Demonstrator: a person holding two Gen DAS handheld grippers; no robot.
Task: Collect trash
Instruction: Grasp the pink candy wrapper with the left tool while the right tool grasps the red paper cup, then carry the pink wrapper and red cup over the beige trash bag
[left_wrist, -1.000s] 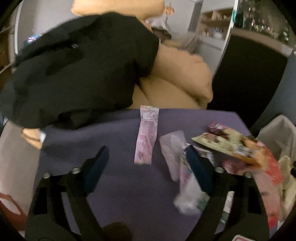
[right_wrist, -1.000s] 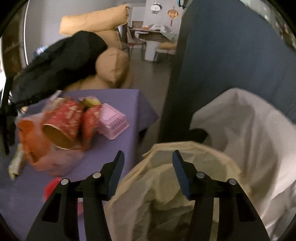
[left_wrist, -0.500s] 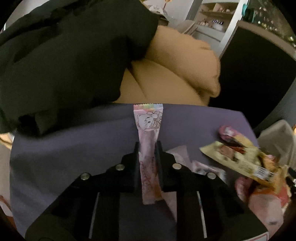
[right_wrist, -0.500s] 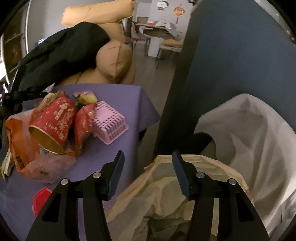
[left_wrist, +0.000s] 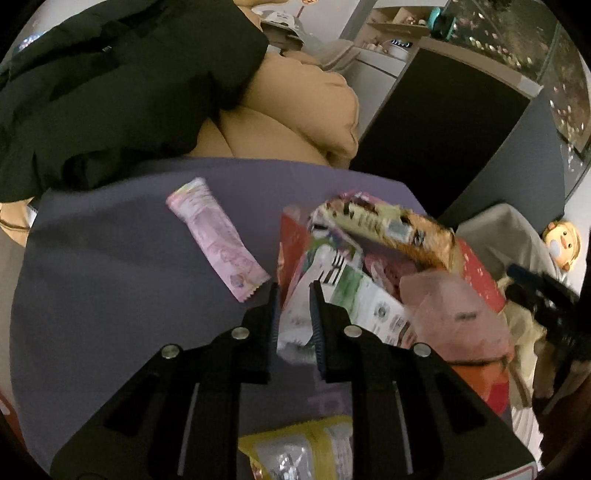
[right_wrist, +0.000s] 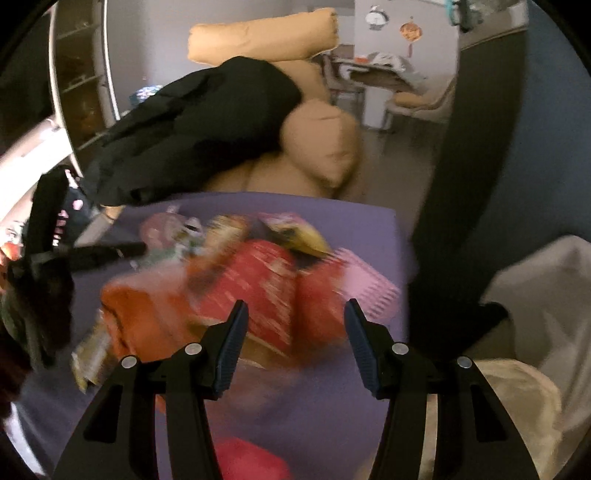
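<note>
Purple cloth covered the desk (left_wrist: 110, 295), and near its far left edge lay a long pink sweet wrapper (left_wrist: 218, 238), loose and untouched. Just right of it, the left hand-held gripper (left_wrist: 294, 314) had its jaws nearly closed on a crumpled white plastic wrapper (left_wrist: 295, 317) at the near side of the litter heap. This looked like the pick-up step; next the wrapper would need lifting clear and carrying right to the cream bin bag (right_wrist: 517, 391) off the desk's right edge. In the way sat the heap itself: a green-and-white printed packet (left_wrist: 373, 299), a red patterned paper cup (right_wrist: 258, 280) and a pink plastic basket (right_wrist: 369, 288). The right hand-held gripper (right_wrist: 293, 343) hung wide open, holding nothing, above the desk's near right corner.
</note>
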